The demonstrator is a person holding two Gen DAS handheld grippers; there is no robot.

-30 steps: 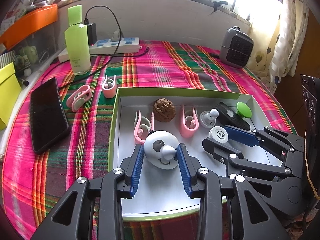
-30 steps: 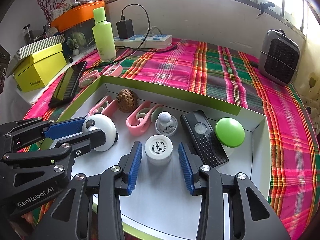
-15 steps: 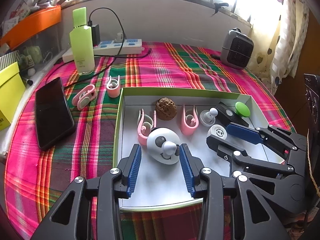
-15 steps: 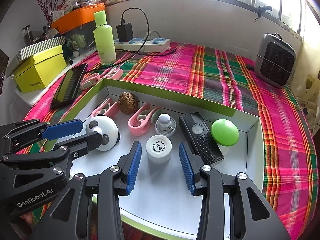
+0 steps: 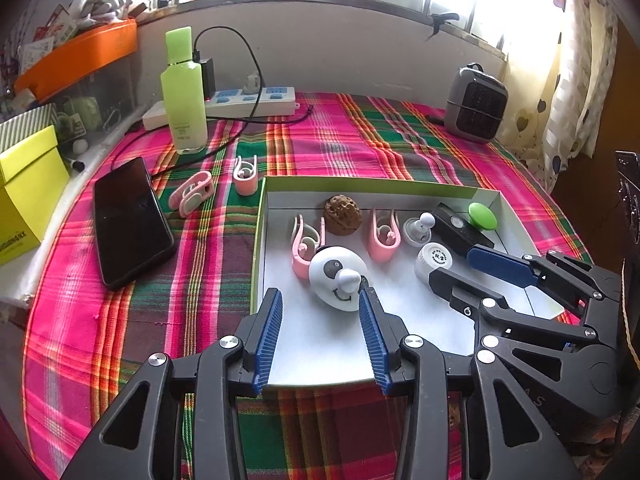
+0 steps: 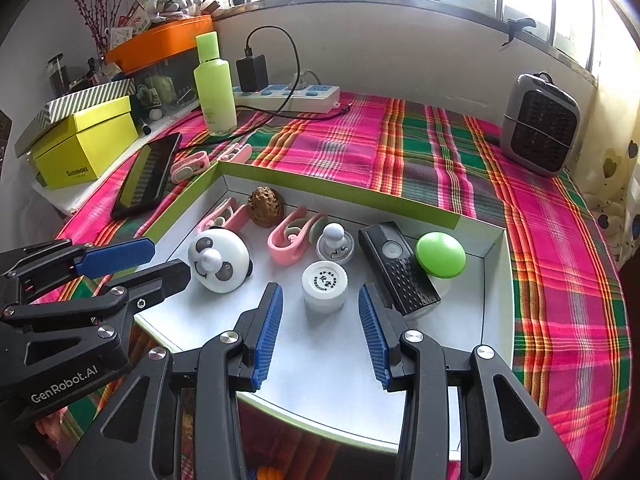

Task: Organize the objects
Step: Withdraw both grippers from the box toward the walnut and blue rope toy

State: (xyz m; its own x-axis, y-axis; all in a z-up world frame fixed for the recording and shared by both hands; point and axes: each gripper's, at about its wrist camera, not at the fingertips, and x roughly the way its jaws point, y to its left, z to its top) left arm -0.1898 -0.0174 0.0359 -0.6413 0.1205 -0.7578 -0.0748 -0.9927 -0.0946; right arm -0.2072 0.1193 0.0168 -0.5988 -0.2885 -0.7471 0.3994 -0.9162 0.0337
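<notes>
Your left gripper (image 5: pixel 320 336) now hangs wide open and empty, drawn back from the panda toy (image 5: pixel 338 278) it straddled a second ago; the toy rests free inside the white tray (image 5: pixel 320 360), touching a pink clip (image 5: pixel 304 246). Your right gripper (image 6: pixel 320 324), equally open and holding nothing, has retreated from the white cap (image 6: pixel 324 286) at the tray's middle. Two more pink clips (image 5: pixel 192 194) lie on the cloth just outside the tray's left wall, likely next.

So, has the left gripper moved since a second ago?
Yes. The left gripper has pulled back from the panda toy, toward the tray's near rim.
</notes>
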